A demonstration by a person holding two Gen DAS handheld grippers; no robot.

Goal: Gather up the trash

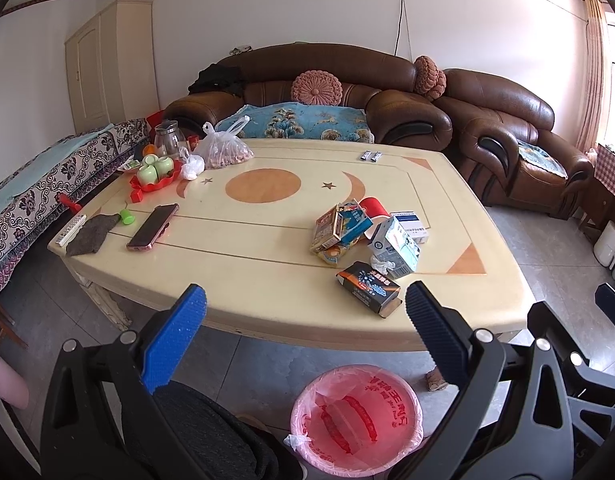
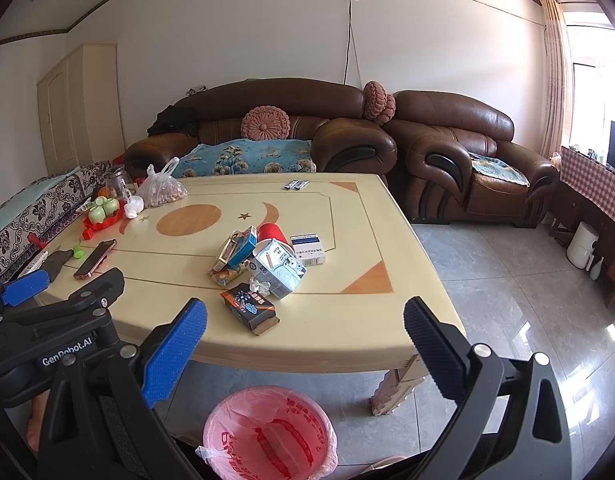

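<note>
A heap of trash lies on the cream table point(image 1: 267, 248) point(image 2: 347, 216): a black box point(image 1: 367, 287) point(image 2: 251, 307) nearest the front edge, a pale blue carton point(image 1: 395, 246) point(image 2: 279, 266), a crumpled tissue point(image 1: 381, 266) point(image 2: 259, 286), blue and yellow snack boxes point(image 1: 339, 226) point(image 2: 237, 252), a red cup point(image 1: 373, 207) point(image 2: 272, 232) and a white and blue box point(image 1: 411, 222) point(image 2: 307, 249). A bin with a pink liner point(image 1: 357, 420) point(image 2: 269, 436) stands on the floor below the table's front edge. My left gripper point(image 1: 305, 320) and right gripper point(image 2: 305, 322) are both open and empty, held back from the table above the bin.
A phone point(image 1: 153, 226), a grey cloth point(image 1: 92, 234), a red tray of green cups point(image 1: 155, 178), a glass pot point(image 1: 169, 140) and a bag of nuts point(image 1: 225, 150) sit at the table's left. Brown sofas point(image 1: 387, 92) stand behind. My left gripper's body shows in the right wrist view point(image 2: 55, 320).
</note>
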